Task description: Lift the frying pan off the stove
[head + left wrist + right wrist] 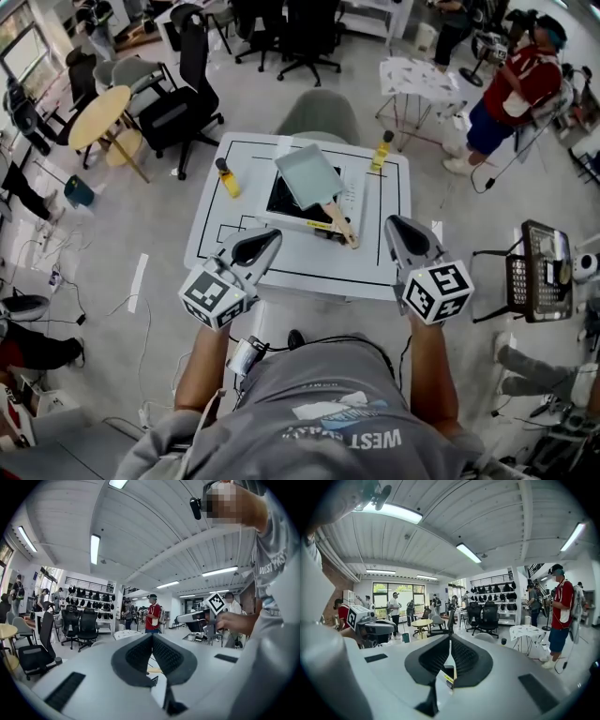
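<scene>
In the head view, a pale green square frying pan (309, 176) with a wooden handle (339, 225) sits on a black stove (281, 202) in the middle of the white table (375, 258). The handle points toward the front right. My left gripper (267, 240) hangs over the table's front left, short of the stove, with its jaws together and nothing in them. My right gripper (397, 225) hovers over the front right, a little to the right of the handle's end, also shut and empty. The left gripper view (152, 637) and right gripper view (450, 639) look up into the room, and the pan is hidden there.
Two yellow bottles (228, 178) (381, 150) stand left and right of the stove. A grey chair (319, 112) is tucked behind the table. A black wire rack (539, 272) stands to the right. A person in a red shirt (511, 94) and a small white table (422, 80) are further back.
</scene>
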